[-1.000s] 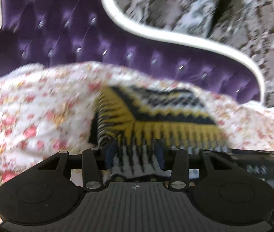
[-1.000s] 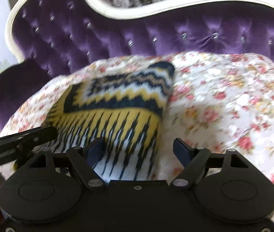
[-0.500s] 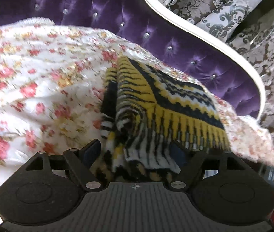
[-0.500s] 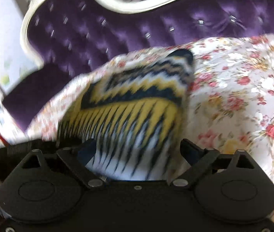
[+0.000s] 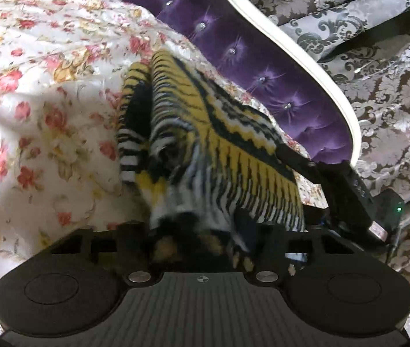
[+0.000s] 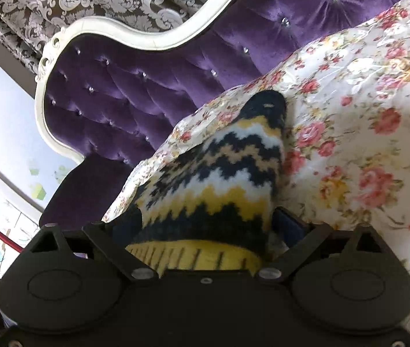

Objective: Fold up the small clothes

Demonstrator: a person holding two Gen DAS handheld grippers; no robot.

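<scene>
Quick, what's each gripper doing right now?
Left gripper: jaws just closing, gripping the knitted garment.
Right gripper: jaws just closing, gripping the same garment.

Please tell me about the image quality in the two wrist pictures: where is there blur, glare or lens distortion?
Left wrist view: the near end of the knitted garment at the left gripper is smeared by blur; the headboard bends from fisheye distortion. Right wrist view: the garment's zigzag pattern is fairly sharp, the floral bedcover shows bright glare, and the right gripper is dark.
</scene>
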